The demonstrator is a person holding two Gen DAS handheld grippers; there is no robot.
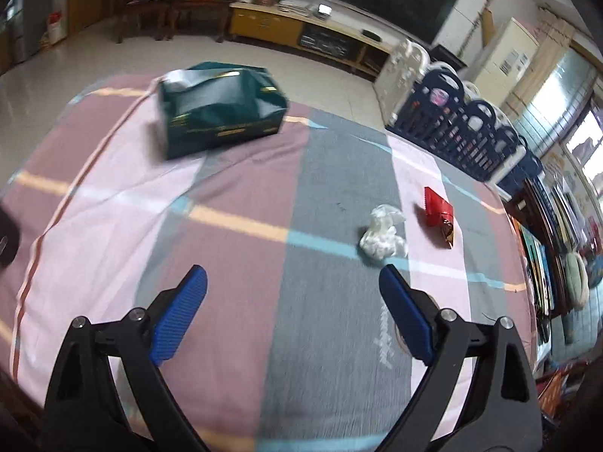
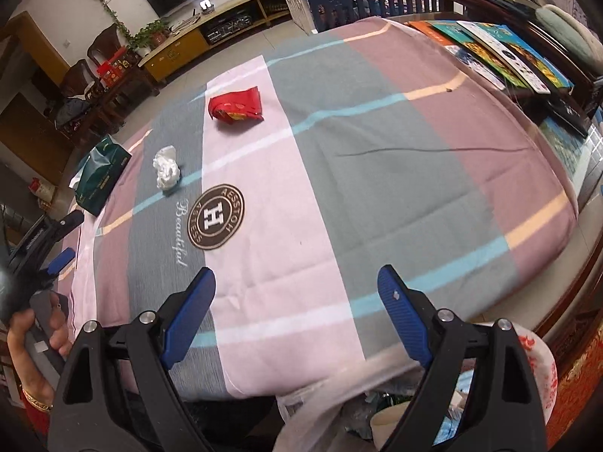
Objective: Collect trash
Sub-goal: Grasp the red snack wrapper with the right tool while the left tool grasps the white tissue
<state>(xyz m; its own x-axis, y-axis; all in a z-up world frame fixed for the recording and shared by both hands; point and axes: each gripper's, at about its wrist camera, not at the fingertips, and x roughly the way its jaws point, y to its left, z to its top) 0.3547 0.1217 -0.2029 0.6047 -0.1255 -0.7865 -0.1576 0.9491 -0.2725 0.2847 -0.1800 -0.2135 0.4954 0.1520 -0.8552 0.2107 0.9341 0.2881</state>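
A crumpled white tissue (image 1: pixel 382 235) (image 2: pixel 166 168) lies on the striped tablecloth (image 1: pixel 233 196) (image 2: pixel 339 173). Just beyond it rests a red snack wrapper (image 1: pixel 438 215) (image 2: pixel 236 105). My left gripper (image 1: pixel 294 275) hovers open over the cloth, nothing between its blue pads; the tissue sits just past its right fingertip. It also shows at the left edge of the right wrist view as the left gripper (image 2: pixel 56 241), held by a hand (image 2: pixel 34 342). My right gripper (image 2: pixel 296 277) is open and empty above the near table edge. A trash-filled plastic bag (image 2: pixel 377 406) hangs below that edge.
A dark green tissue box (image 1: pixel 222 109) (image 2: pixel 100 177) stands on the cloth's far side. Books (image 2: pixel 501 49) lie spread on a dark wooden surface beside the table. A blue and white play fence (image 1: pixel 459 120), a low yellow cabinet (image 1: pixel 301 30) and chairs stand beyond.
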